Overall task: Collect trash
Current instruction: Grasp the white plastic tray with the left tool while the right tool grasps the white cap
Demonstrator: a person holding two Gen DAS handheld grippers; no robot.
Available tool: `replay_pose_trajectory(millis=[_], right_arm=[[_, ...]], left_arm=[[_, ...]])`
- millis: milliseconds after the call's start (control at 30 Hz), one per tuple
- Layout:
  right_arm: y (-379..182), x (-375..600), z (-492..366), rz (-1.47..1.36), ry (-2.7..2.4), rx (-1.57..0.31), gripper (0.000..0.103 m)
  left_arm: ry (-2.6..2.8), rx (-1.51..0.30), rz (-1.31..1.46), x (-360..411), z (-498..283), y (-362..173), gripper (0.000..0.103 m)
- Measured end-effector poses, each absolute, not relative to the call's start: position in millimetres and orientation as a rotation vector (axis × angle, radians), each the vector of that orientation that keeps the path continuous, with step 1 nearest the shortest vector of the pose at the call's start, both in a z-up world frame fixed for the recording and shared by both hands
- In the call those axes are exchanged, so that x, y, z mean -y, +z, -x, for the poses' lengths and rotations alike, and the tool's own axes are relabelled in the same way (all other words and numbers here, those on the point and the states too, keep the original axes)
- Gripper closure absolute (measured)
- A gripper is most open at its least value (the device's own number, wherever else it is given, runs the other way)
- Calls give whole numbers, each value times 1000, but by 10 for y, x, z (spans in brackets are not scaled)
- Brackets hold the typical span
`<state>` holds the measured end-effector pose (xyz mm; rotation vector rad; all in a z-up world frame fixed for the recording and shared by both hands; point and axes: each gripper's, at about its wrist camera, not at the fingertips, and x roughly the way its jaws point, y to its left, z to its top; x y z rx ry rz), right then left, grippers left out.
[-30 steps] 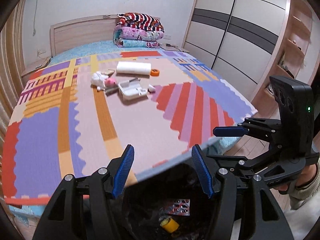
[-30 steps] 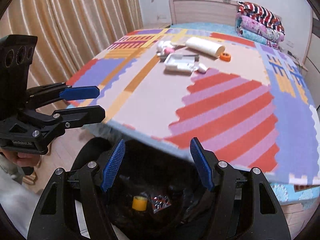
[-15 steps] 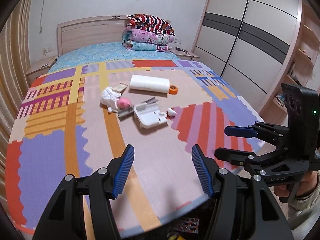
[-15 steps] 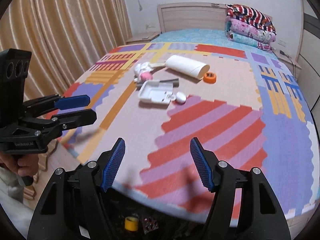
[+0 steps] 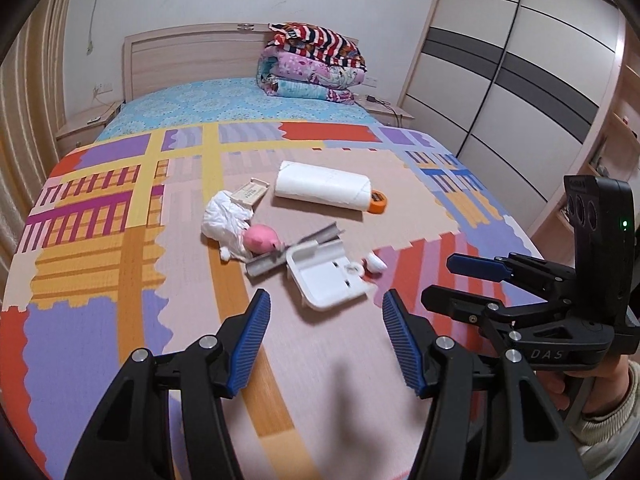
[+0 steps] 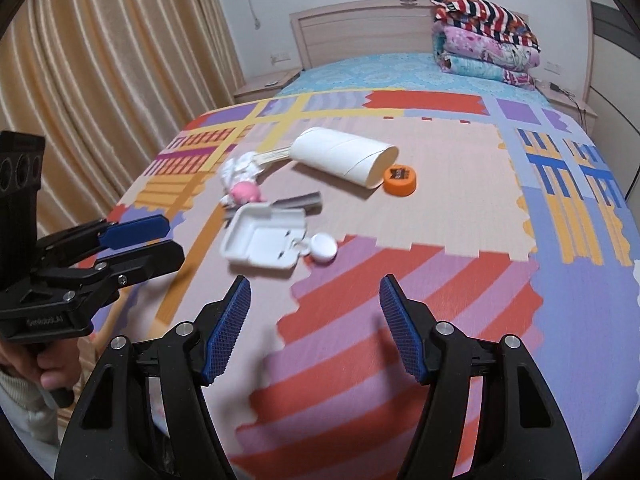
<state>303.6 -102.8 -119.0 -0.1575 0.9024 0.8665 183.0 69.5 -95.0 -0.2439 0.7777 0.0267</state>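
Trash lies in a cluster mid-bed on the colourful foam mat [image 5: 120,264]: a white foam clamshell box [image 5: 330,280] [image 6: 262,242], a small white lid [image 6: 323,247], a grey strip [image 5: 296,250], a pink ball [image 5: 260,239], crumpled white tissue [image 5: 224,222], a white paper roll [image 5: 322,186] [image 6: 344,156], an orange cap [image 6: 400,180] and a small cardboard box [image 5: 250,192]. My left gripper [image 5: 324,336] is open and empty, just short of the clamshell. My right gripper [image 6: 314,320] is open and empty, near the clamshell and lid.
Folded quilts [image 5: 314,66] are stacked at the headboard. A wardrobe [image 5: 520,60] stands on the right, curtains [image 6: 100,60] on the left. The right gripper shows in the left wrist view [image 5: 476,276], and the left gripper in the right wrist view [image 6: 136,236].
Both grippers have risen from over the dark trash bin and moved forward over the bed toward the trash cluster. The bin has dropped out of view. Both stay open and empty.
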Motion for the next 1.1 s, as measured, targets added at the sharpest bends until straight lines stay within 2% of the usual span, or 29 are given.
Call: replay_pose_trajectory(millis=[267,533,733,900,1100], right_arm=[[-1315,865,-3253,139,856,-938,54],[-1429,739,-3309,156,855,-957,61],[-1454,708,-3301,189,832,-936,82],[-1451,700,-3268,212,827,-916,82],[-1420,743,-3224,212,826,-913,82]], left_arm=[[56,-815,283,-824,-2075,-1141,55],[74,-850,316,-901,-2215,-1302,71],[58,-847,360,-920,-2219,-1347,88],[60,-847,351,-883,-2221,-1334,97],[69,-842,336,-862,-2167,-1284,97]])
